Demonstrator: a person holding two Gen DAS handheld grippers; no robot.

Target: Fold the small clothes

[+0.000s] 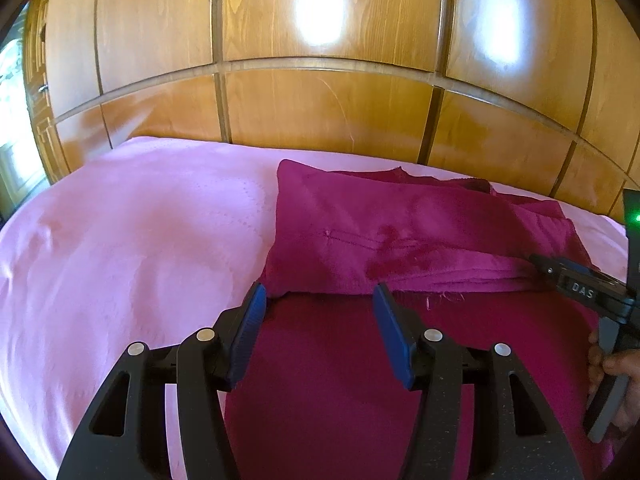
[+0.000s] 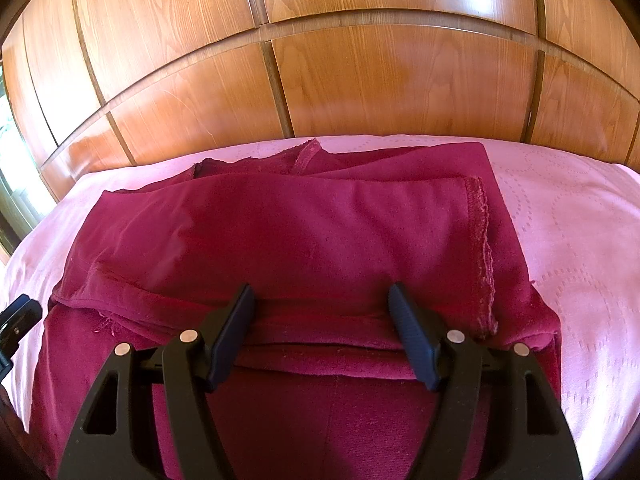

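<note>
Magenta garment [image 2: 304, 232] lies partly folded on the pink bedsheet [image 1: 132, 240], far half doubled over the near half, wooden wardrobe [image 1: 320, 112] behind. Left gripper [image 1: 318, 300] is part open above the fold's near-left edge, nothing between its blue pads [image 1: 394, 340]. Right gripper [image 2: 322, 300] stands wider, jaws straddling the folded edge, gripping nothing.

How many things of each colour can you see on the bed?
Dark red folded garment: 1
Pink bedspread: 1
Black grippers, the left gripper with blue pads and the right gripper with black pads, both open above the garment: 2
Total: 4
</note>
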